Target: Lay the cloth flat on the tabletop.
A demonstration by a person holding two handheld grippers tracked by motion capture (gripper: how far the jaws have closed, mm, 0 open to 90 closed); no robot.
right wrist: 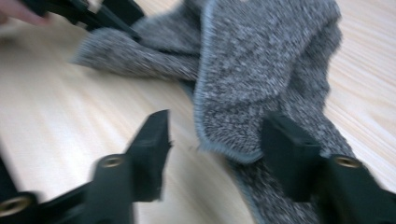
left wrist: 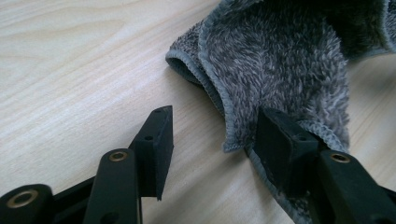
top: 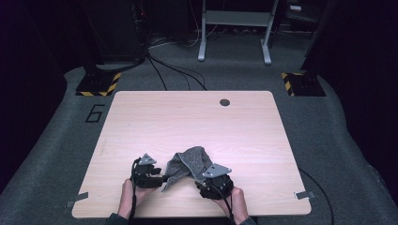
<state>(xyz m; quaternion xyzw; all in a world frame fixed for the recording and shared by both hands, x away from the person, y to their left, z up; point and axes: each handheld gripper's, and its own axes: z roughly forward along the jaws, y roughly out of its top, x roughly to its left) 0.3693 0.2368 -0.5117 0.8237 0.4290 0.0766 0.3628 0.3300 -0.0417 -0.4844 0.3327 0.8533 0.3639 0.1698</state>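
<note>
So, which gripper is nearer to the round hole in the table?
Right. The right gripper is almost straight below the hole; the left gripper sits farther to the left, across the grey cloth.

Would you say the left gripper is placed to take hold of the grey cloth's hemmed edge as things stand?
Probably yes: the left gripper has its jaws apart, the grey cloth hem hanging between them on bare table, nothing blocking.

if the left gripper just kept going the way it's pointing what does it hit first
Most likely the grey cloth: its hemmed edge already hangs between the jaws of the left gripper, close by one of them. Depth is hard to judge; bare table lies off to one side.
</note>
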